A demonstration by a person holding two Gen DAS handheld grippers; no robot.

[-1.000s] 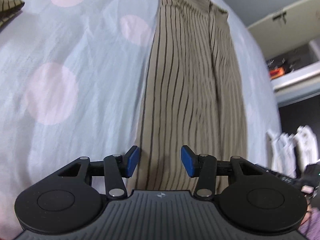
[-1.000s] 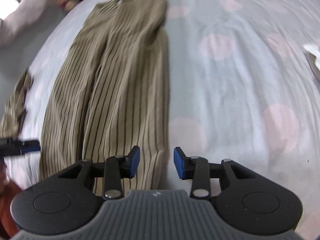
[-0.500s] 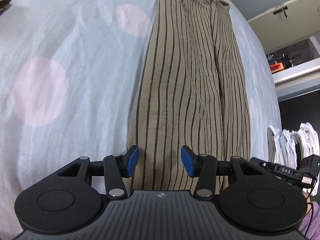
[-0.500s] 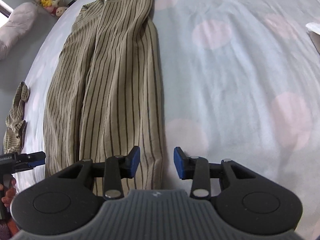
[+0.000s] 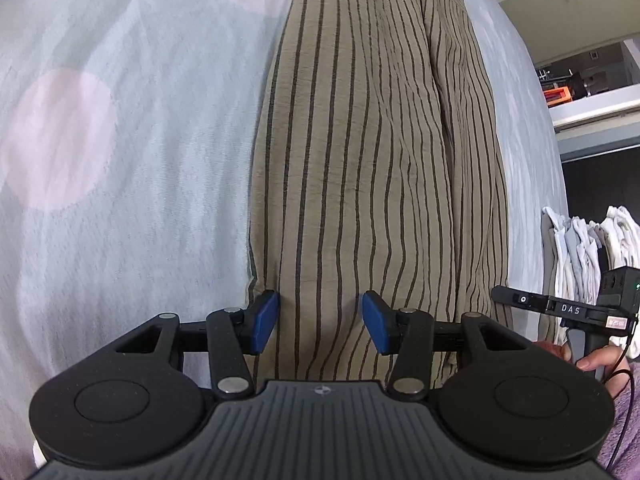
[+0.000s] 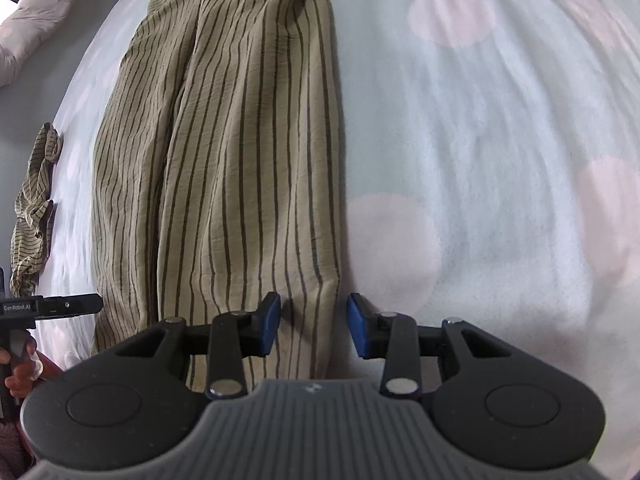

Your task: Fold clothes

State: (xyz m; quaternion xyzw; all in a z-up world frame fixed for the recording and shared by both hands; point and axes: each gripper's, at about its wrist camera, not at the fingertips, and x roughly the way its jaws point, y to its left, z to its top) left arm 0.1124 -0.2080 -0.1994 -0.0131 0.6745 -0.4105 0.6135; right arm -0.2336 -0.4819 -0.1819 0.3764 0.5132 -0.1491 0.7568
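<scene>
Lying flat: one striped garment (image 5: 372,152), two grippers.

Both grippers have come down closer to the striped garment (image 5: 372,152). The left gripper (image 5: 319,322) now straddles its near hem, the right gripper (image 6: 313,322) its right-hand edge

Between the jaws lies the striped garment (image 5: 372,168), a matt, crinkled woven cloth. The bedsheet (image 6: 500,160) beside the jaws is soft, matt, lightly creased cotton-like fabric. The gripper bodies look matt black plastic with glossy metal rivets.
</scene>
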